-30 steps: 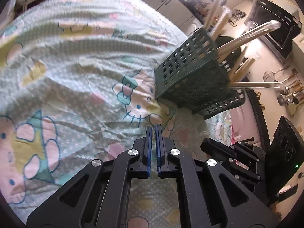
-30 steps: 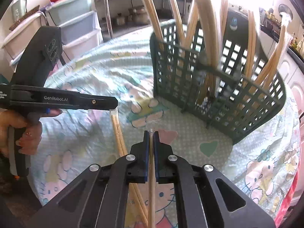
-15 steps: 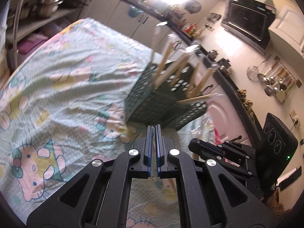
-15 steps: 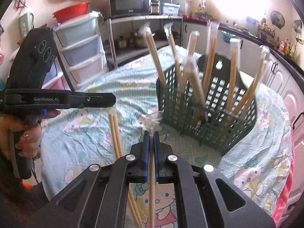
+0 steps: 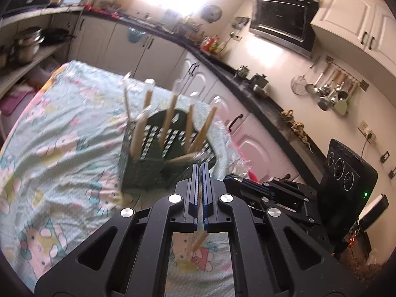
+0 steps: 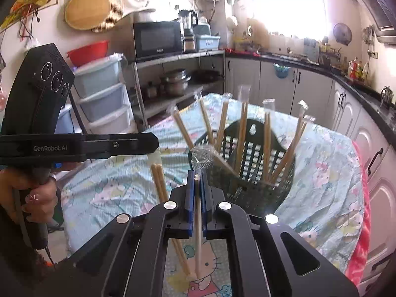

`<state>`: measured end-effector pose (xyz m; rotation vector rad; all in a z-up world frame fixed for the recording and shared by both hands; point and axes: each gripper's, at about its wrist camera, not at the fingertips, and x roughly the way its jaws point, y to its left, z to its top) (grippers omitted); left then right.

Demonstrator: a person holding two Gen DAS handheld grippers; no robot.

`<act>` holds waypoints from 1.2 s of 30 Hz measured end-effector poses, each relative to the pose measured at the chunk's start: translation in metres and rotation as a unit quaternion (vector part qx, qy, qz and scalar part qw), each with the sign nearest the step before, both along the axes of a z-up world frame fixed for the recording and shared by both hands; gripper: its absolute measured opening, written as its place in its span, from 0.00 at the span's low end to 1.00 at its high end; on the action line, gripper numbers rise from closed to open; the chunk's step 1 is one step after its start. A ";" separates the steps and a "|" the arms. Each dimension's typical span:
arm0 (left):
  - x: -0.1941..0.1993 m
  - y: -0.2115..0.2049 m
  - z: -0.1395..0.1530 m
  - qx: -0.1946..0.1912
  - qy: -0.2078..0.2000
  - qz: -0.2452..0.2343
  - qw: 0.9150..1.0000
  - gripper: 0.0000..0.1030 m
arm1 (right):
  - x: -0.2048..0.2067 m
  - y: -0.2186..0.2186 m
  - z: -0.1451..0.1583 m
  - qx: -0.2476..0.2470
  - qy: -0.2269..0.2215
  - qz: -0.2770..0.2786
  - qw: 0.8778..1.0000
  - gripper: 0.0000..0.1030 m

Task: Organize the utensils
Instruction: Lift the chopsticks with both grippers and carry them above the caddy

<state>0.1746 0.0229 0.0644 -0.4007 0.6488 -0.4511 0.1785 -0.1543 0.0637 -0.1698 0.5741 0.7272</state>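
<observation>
Right wrist view: right gripper (image 6: 196, 173) pinches a wrapped chopstick pair (image 6: 197, 222) mid-shaft (light, stiff, slippery film); left gripper (image 6: 148, 142) likewise clamps its chopsticks (image 6: 159, 185).

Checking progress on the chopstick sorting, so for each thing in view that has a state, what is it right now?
Left gripper: shut on a wrapped chopstick pair that hangs down.
Right gripper: shut on a wrapped chopstick pair.
Green basket: upright on the tablecloth, holding several wrapped chopstick pairs leaning outward.
Microwave: door closed.
Cabinet doors: closed.
</observation>
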 end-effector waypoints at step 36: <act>0.030 0.024 0.190 0.075 -0.193 0.073 0.976 0.01 | 0.023 -0.059 0.159 0.133 -0.173 -0.058 0.974 0.05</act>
